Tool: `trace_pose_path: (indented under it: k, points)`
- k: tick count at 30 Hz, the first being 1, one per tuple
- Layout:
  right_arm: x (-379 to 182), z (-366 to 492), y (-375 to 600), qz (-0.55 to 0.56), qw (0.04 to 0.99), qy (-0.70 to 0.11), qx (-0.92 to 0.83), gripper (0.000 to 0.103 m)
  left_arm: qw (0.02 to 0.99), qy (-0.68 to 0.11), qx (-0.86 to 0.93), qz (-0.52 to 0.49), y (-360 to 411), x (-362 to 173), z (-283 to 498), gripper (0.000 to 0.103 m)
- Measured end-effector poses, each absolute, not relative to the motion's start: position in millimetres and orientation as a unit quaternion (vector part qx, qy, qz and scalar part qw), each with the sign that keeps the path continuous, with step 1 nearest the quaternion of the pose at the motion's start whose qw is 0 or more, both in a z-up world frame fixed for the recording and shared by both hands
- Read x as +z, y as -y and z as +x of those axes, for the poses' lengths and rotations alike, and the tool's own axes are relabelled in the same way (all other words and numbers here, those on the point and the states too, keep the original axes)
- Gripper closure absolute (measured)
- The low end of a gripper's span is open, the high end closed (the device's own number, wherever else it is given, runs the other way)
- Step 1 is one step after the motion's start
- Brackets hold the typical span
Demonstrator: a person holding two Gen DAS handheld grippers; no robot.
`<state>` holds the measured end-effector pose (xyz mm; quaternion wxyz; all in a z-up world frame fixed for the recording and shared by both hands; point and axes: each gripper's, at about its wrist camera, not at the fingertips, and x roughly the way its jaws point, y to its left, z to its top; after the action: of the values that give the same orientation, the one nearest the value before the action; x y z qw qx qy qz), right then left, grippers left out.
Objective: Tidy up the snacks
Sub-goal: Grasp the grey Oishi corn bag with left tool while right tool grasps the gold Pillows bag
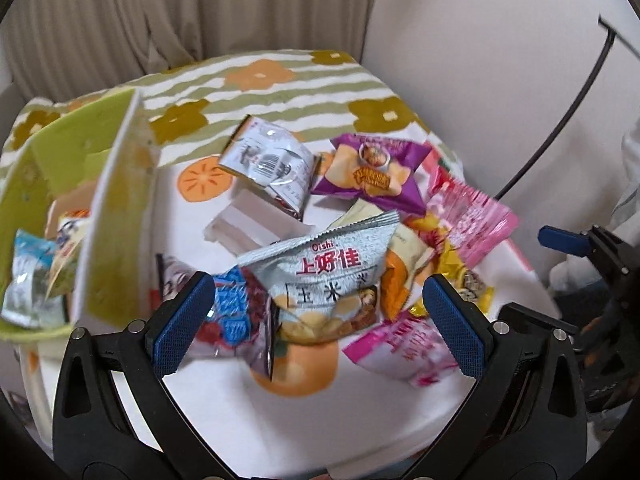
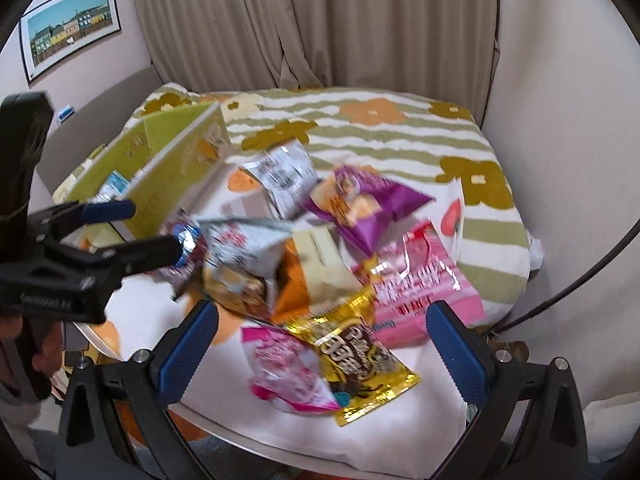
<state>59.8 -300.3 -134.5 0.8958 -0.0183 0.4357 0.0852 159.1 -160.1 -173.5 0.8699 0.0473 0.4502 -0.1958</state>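
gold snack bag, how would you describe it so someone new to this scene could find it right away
On the flower-patterned table cover, look at the pile of snack packets, at its near edge. The gold snack bag lies flat there, partly over a pink-and-white packet, in front of a larger pink bag. It alone is shiny yellow-gold foil with dark lettering.

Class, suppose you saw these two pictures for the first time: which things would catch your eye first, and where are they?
A bright heap of snack bags fills the middle of the cloth-covered table, with a silver bag in front, a purple bag behind and a gold bag nearest the right gripper. A green box stands at the left with a few bags inside. Both grippers are open above the heap, the left gripper over the silver bag.
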Motion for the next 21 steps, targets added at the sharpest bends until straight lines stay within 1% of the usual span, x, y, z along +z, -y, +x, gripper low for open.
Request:
trace_pose_path:
  k: [8, 14, 19, 20, 21]
  points:
    - [-180, 74, 317, -0.009, 0.878, -0.469, 0.094, 0.000, 0.851, -0.473, -0.208, 0.093, 177, -216, 188, 0.000]
    - [-201, 81, 318, -0.013, 0.869, -0.486, 0.095, 0.000, 0.836, -0.493, -0.215, 0.108, 183, -235, 199, 0.000]
    - [-210, 85, 321, -0.006, 0.865, -0.493, 0.096, 0.000, 0.833, -0.487, -0.226, 0.133, 190, -245, 196, 0.001]
    - [-211, 85, 321, -0.006, 0.864, -0.494, 0.096, 0.000, 0.833, -0.486, -0.228, 0.133, 191, -245, 194, 0.007]
    - [-212, 86, 321, -0.006, 0.863, -0.495, 0.096, 0.000, 0.830, -0.490, -0.230, 0.132, 191, -247, 195, 0.012]
